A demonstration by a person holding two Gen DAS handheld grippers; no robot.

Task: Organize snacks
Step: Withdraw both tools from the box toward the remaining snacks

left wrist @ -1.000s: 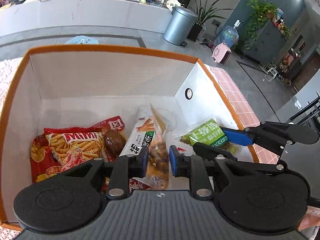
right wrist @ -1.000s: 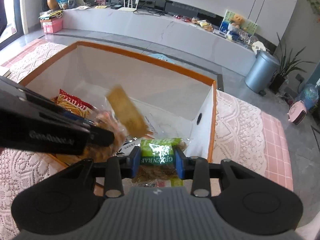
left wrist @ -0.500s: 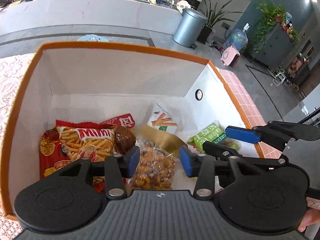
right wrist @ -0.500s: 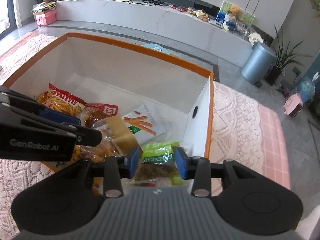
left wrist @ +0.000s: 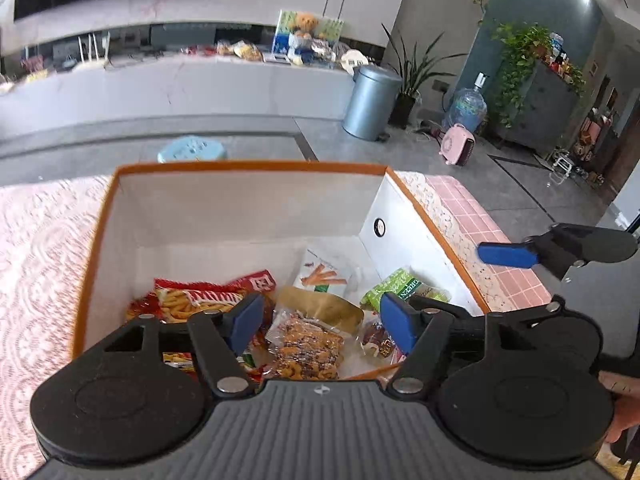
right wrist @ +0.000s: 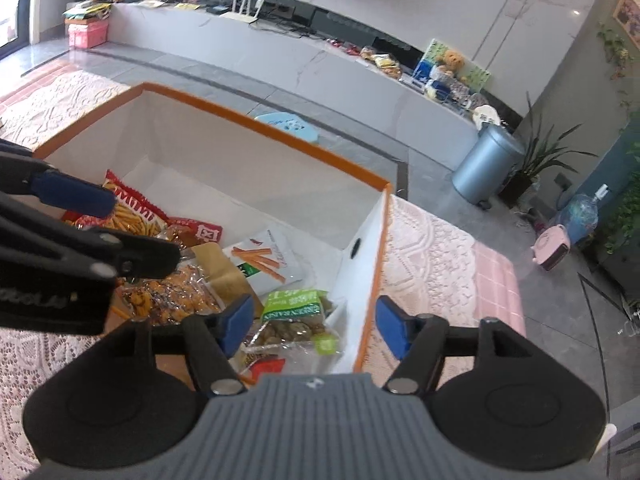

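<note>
Both the left tongs (left wrist: pixel 320 322) and the right tongs (right wrist: pixel 314 322) hang wide open and empty above the orange-rimmed white cardboard box (left wrist: pixel 248 168) on the lace-covered table (right wrist: pixel 432 248). This looks like a drop-off just finished; fetching another snack likely follows. Inside lie a clear bag of brown coated nuts (left wrist: pixel 306 346), a green raisin packet (right wrist: pixel 296 312), and a red bag of fries-shaped crisps (left wrist: pixel 196 300).
</note>
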